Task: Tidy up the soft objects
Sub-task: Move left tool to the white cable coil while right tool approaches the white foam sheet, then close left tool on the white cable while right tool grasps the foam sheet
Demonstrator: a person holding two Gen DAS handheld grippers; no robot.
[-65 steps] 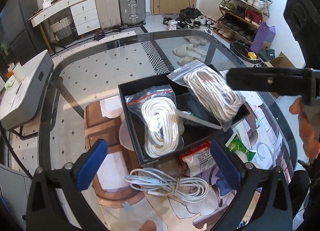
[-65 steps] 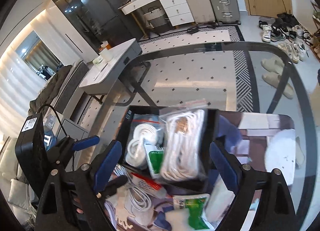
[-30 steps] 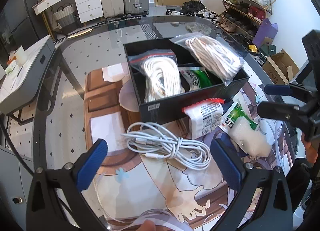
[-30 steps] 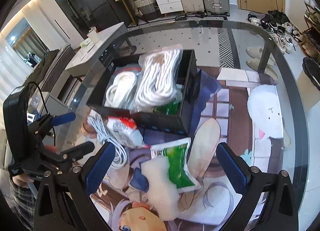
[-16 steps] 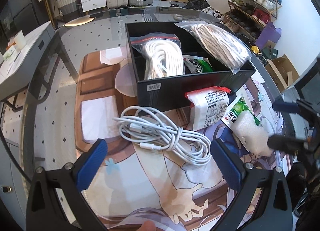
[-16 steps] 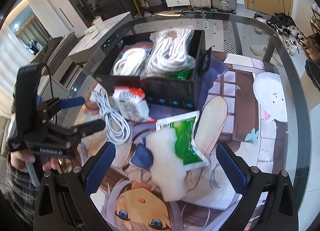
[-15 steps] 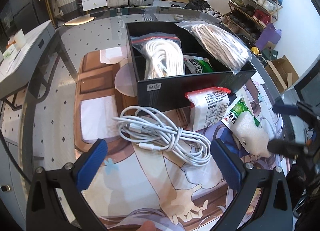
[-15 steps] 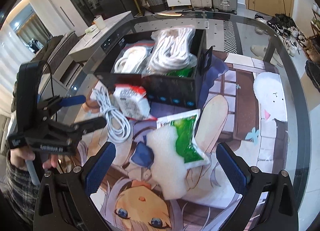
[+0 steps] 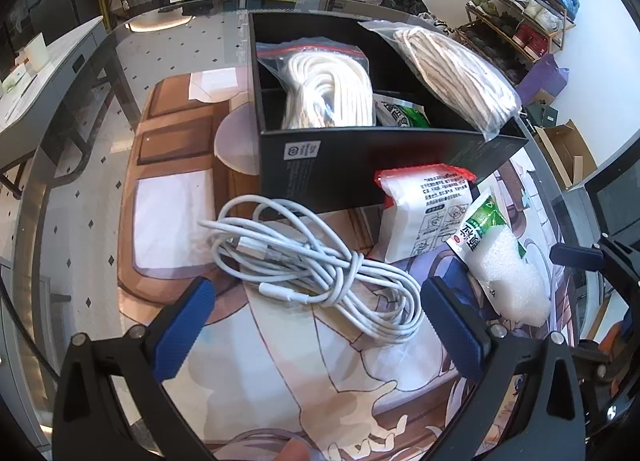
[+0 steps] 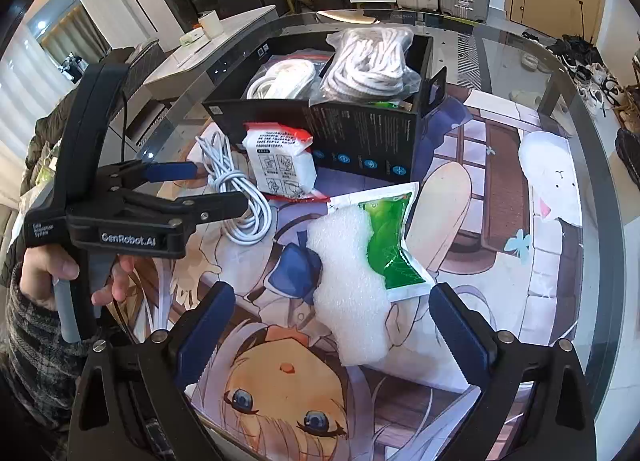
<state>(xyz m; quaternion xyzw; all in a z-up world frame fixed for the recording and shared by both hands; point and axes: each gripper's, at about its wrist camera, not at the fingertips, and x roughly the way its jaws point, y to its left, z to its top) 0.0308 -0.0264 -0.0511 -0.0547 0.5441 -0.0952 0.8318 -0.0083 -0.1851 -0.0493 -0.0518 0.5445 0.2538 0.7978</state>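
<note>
A black divided box (image 9: 360, 165) (image 10: 360, 137) holds two bagged white rope coils (image 9: 332, 93) (image 9: 456, 73) and a green packet (image 9: 402, 115). In front of it on the mat lie a loose white cable bundle (image 9: 312, 265) (image 10: 236, 189), a white red-topped packet (image 9: 424, 213) (image 10: 280, 165) and a green-and-white foam packet (image 9: 500, 265) (image 10: 360, 273). My left gripper (image 9: 316, 325) is open and empty, just short of the cable bundle. My right gripper (image 10: 328, 329) is open and empty, its fingers on either side of the foam packet.
The objects rest on a printed anime mat (image 10: 500, 189) on a round glass table (image 9: 80, 133). Beyond the table stand a grey side table (image 9: 24, 73), suitcases, drawers and a shoe rack (image 9: 528, 1).
Both grippers have drawn back from the box and dropped lower toward the mat. The left now faces the cable bundle, the right the foam packet. A green packet now lies in the box.
</note>
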